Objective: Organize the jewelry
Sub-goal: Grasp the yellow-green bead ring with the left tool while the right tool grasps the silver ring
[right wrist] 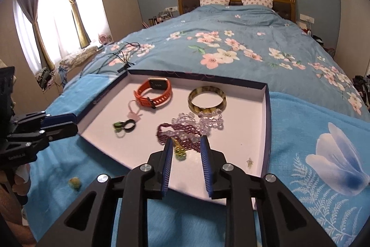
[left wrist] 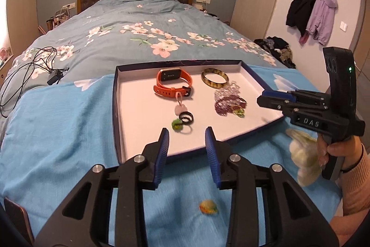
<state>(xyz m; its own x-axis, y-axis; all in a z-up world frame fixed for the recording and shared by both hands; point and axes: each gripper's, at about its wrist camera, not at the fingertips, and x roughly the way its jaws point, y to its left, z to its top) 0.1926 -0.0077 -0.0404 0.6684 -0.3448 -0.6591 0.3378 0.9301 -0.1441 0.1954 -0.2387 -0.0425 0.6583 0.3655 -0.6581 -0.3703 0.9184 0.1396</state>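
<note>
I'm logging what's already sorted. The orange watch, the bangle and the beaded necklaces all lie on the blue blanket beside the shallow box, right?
Not quite. The orange watch, the bangle and the beaded necklaces lie inside the shallow box, on its white floor, not beside it on the blue blanket. The right wrist view shows this plainly, and the left wrist view agrees.

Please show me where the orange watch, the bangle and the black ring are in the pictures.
orange watch (left wrist: 173, 82): left wrist view, on the strap below the screen.
bangle (right wrist: 207, 100): right wrist view, on its near rim, which is mottled.
black ring (left wrist: 186, 118): left wrist view, on the band.
</note>
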